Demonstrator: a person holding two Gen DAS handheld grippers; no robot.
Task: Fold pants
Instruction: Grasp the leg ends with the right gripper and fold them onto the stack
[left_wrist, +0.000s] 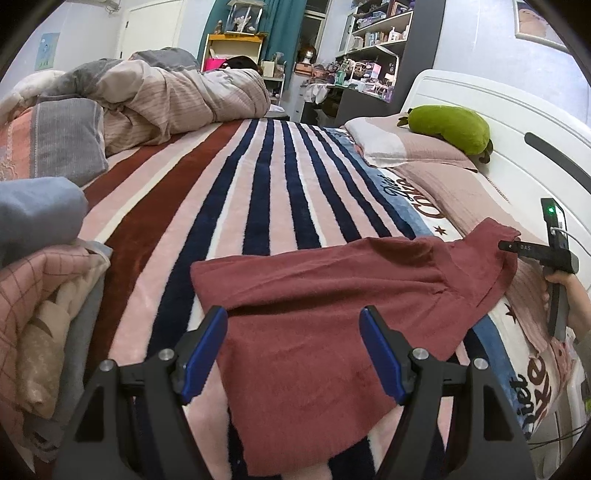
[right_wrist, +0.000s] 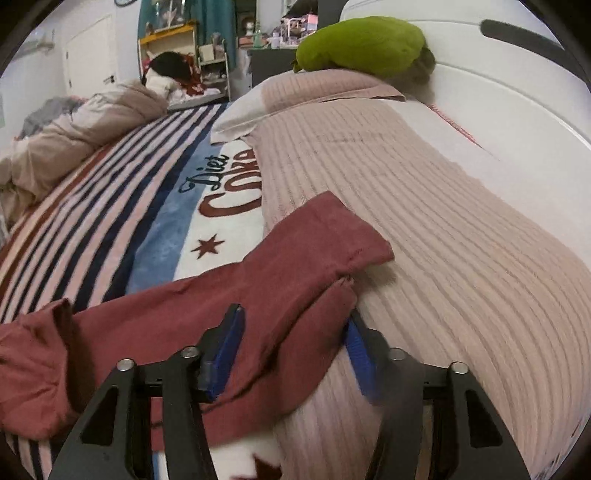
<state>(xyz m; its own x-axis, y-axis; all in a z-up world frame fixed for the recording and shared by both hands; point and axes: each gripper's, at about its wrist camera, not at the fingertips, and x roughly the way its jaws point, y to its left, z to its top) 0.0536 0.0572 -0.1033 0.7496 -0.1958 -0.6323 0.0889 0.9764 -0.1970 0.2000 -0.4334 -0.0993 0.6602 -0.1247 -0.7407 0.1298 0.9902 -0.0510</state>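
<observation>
Seeing: pants (left_wrist: 325, 295) run left-right across my reach
Left gripper (left_wrist: 293, 354): spread, over near-left end
Right gripper (right_wrist: 295, 343): spread, straddling right end

Bed had this striped blanket (left_wrist: 280, 177) with "Diet" lettering on a blue band, plus a rumpled beige duvet (left_wrist: 177, 99) bunched at the far side. A green plush (left_wrist: 448, 127) sat on a pink ribbed pillow (left_wrist: 406, 147) by the white headboard (left_wrist: 517, 122). Cluttered shelves (left_wrist: 373, 40) stood behind, and folded clothes (left_wrist: 40, 280) were stacked at the left
</observation>
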